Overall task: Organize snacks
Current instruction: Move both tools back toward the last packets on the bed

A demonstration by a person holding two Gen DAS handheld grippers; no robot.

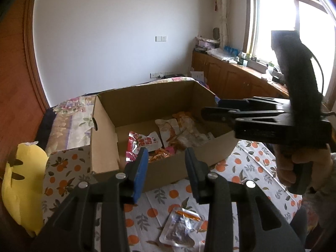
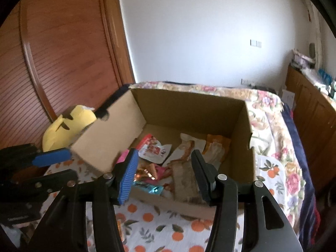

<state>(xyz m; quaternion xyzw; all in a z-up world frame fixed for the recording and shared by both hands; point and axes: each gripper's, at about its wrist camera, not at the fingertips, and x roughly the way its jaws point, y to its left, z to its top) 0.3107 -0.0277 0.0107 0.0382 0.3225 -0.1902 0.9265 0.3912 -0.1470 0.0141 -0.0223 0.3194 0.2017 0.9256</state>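
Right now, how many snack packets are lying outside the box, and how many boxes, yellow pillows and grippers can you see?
Snack packet outside the box: 1
Cardboard box: 1
Yellow pillow: 1
Grippers: 2, the left gripper and the right gripper
Total: 5

A plain white wall [image 1: 109, 42] meets a louvred reddish wooden wardrobe [image 2: 54, 58], while a bright window [image 1: 294, 42] lights low brown wooden cabinets [image 1: 229, 77] beside the floral-quilted bed [image 2: 271, 130].

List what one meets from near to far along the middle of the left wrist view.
clear snack packet on the orange-print cloth → cardboard box → red and white snack pouch → white wall
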